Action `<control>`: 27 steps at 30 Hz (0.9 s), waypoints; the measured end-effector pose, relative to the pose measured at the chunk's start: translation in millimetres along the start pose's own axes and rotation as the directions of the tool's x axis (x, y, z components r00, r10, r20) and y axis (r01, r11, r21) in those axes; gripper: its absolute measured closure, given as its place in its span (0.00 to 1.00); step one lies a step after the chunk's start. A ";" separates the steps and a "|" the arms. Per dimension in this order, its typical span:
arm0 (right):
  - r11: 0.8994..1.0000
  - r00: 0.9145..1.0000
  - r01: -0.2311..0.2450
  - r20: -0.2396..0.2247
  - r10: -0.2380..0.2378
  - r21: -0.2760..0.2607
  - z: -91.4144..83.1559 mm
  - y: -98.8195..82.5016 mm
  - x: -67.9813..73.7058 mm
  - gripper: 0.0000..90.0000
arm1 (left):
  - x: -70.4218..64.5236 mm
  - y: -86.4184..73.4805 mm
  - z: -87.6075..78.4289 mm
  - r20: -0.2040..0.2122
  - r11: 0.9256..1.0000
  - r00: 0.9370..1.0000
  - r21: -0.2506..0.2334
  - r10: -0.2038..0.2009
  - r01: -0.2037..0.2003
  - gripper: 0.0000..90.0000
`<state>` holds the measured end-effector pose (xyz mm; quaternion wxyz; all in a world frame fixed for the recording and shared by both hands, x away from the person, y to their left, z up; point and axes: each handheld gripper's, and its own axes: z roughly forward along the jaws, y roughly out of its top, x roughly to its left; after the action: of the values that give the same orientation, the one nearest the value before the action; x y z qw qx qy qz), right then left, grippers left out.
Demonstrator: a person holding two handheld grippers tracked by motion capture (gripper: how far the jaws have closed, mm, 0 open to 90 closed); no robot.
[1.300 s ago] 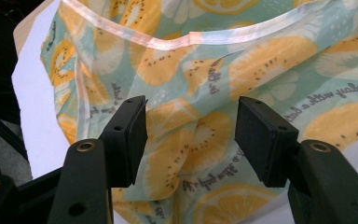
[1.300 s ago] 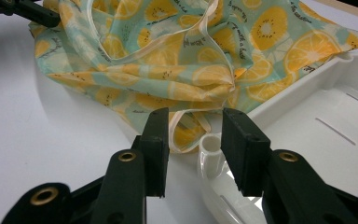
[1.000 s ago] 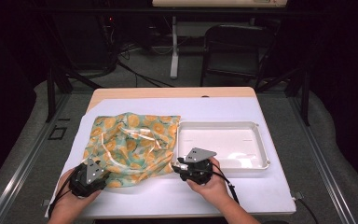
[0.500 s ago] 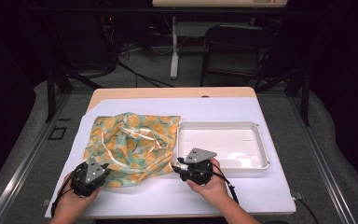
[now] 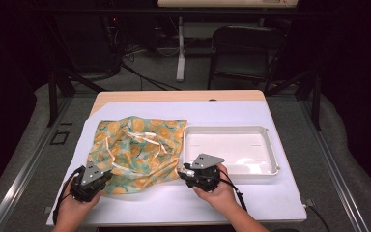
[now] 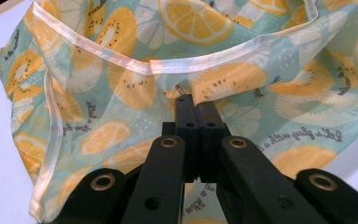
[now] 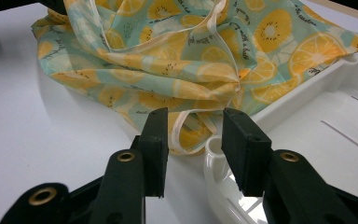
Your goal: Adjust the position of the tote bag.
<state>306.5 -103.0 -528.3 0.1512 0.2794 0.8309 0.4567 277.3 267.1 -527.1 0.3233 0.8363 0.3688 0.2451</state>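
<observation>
My left hand-held gripper [image 6: 196, 108] has just been closing and is now clamping a fold of the thin, silky fruit-print cloth [image 5: 135, 150] at its near left corner. My right hand-held gripper [image 7: 193, 135] is hanging released, jaws parted, with a pale trim strap [image 7: 179, 128] of the cloth lying between them untouched. The cloth is lying crumpled on the white bench [image 5: 251, 203], printed with orange and kiwi slices and grey script that looks like "let's play with a…". Its right edge is touching the white plastic tray [image 5: 270, 145], a shallow rectangle with rounded corners.
</observation>
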 end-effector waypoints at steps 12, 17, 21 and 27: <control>1.000 1.000 -0.016 -0.022 0.016 -0.009 -2.0 4.0 0.8 0.66 | 3.5 9.1 -6.6 0.009 0.999 0.999 -0.036 -0.039 0.039 1.00; 1.000 1.000 0.005 -0.025 -0.006 -0.030 -4.3 11.4 4.1 0.66 | 6.1 19.1 -9.4 0.007 0.998 0.999 -0.056 -0.041 0.042 1.00; 0.997 0.997 0.059 -0.040 -0.061 -0.043 -1.1 26.2 11.4 0.67 | 10.0 28.3 -11.2 -0.005 0.997 0.999 -0.069 -0.045 0.045 1.00; 0.992 0.991 0.114 -0.061 -0.117 -0.052 8.6 42.0 19.5 0.67 | 19.3 43.2 -13.6 -0.030 0.994 0.997 -0.093 -0.067 0.064 1.00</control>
<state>309.0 -67.6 -497.4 0.1576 0.2125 0.8389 0.4757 300.0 264.5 -483.5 0.3631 0.8038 0.3895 0.2650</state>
